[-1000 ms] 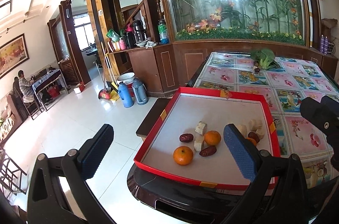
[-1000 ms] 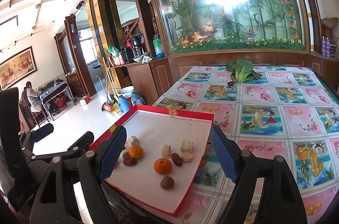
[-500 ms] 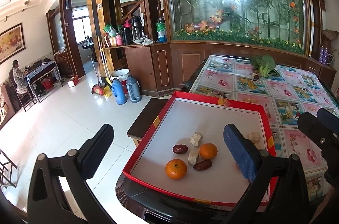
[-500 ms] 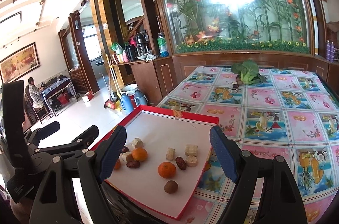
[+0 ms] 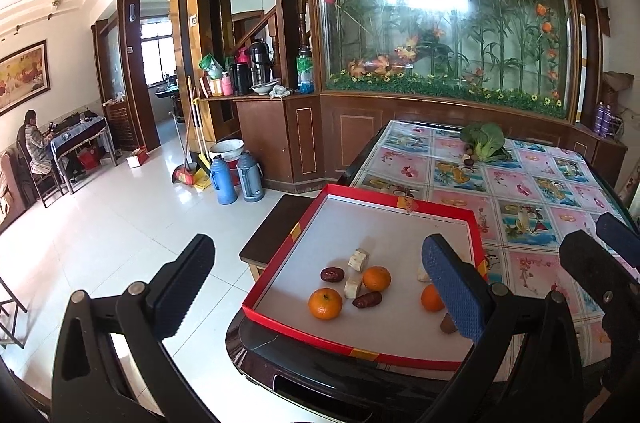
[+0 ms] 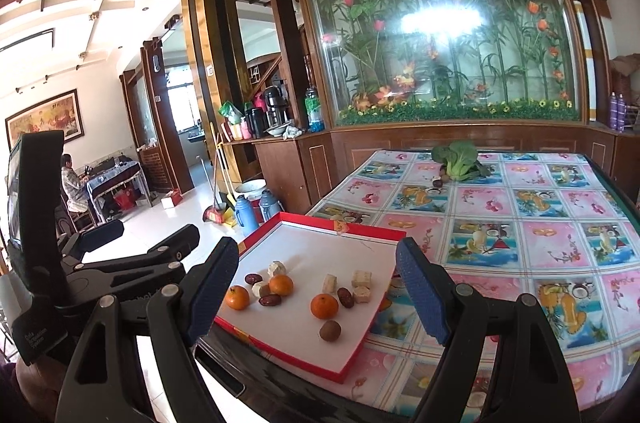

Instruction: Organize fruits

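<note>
A red-rimmed white tray (image 5: 294, 233) (image 6: 384, 233) lies at the table's near left corner. In it lie three oranges (image 6: 324, 305) (image 5: 325, 303), several red dates (image 6: 345, 297), pale cut chunks (image 6: 361, 278) and a brown round fruit (image 6: 330, 330). My left gripper (image 5: 316, 289) is open and empty, held above and short of the tray's near edge. My right gripper (image 6: 320, 295) is open and empty, held above the tray from the near side. The left gripper shows at the left of the right wrist view (image 6: 120, 251).
The table (image 6: 520, 223) has a pink and blue fruit-print cloth. A green leafy vegetable (image 6: 458, 159) with small dark fruits lies at its far end. A dark stool (image 5: 276, 227) stands left of the table. Two thermoses (image 5: 236, 179) stand on the white floor. A wooden cabinet stands behind.
Both grippers have drawn back and up a little, so the tray looks smaller and farther off. Both stay open and empty. The fruits have not moved.
</note>
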Demonstrator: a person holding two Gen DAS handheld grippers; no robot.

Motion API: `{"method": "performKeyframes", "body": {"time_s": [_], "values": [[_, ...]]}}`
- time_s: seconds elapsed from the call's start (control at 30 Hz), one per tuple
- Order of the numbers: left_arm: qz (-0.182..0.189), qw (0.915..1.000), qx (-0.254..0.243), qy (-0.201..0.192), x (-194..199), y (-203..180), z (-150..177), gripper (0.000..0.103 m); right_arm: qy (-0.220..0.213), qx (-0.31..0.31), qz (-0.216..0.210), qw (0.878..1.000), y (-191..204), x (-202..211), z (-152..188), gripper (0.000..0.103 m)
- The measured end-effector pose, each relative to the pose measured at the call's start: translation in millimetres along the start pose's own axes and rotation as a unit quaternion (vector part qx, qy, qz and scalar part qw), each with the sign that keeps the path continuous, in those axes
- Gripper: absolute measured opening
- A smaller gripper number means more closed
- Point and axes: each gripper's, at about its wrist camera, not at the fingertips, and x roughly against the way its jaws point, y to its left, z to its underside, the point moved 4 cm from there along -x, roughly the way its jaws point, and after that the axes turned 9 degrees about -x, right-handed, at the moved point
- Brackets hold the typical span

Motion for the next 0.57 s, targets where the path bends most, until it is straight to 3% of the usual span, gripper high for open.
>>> {"method": "performKeyframes", "body": {"time_s": [0.2,0.57], "values": [[0.017,0.9996,-0.013,-0.017,24.3,-8.4,-3.6,0.103,-0.022,-0.007,0.000,1.000,2.0,12.5,-7.3,0.081],[0.027,0.9986,-0.027,-0.037,37.2,-6.2,-1.8,0.103,-0.009,-0.024,-0.004,1.000,12.3,-3.8,-4.4,0.081]]}}
